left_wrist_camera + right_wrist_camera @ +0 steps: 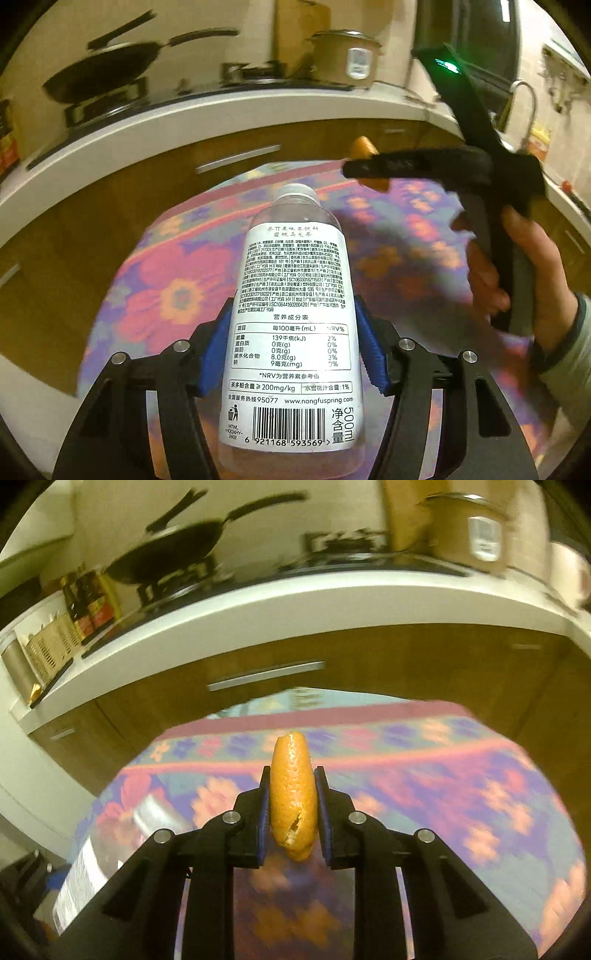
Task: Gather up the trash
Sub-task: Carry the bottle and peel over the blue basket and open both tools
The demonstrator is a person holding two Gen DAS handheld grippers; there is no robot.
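My left gripper (293, 314) is shut on a clear plastic bottle (291, 314) with a white printed label, held above the flowered tablecloth (166, 291). My right gripper (291, 771) is shut on a piece of orange peel (293, 797), pinched between the blue pads above the tablecloth (443, 775). In the left wrist view the right gripper (365, 170) shows at the upper right with the peel (364, 147) in it and the hand on its handle. The bottle (96, 864) shows blurred at the lower left of the right wrist view.
Beyond the table runs a white kitchen counter (295, 602) over brown cabinets. On it stand a black wok (173, 561) on a stove, sauce bottles (88, 605) and a rice cooker (469, 528). A faucet (524, 99) is at the right.
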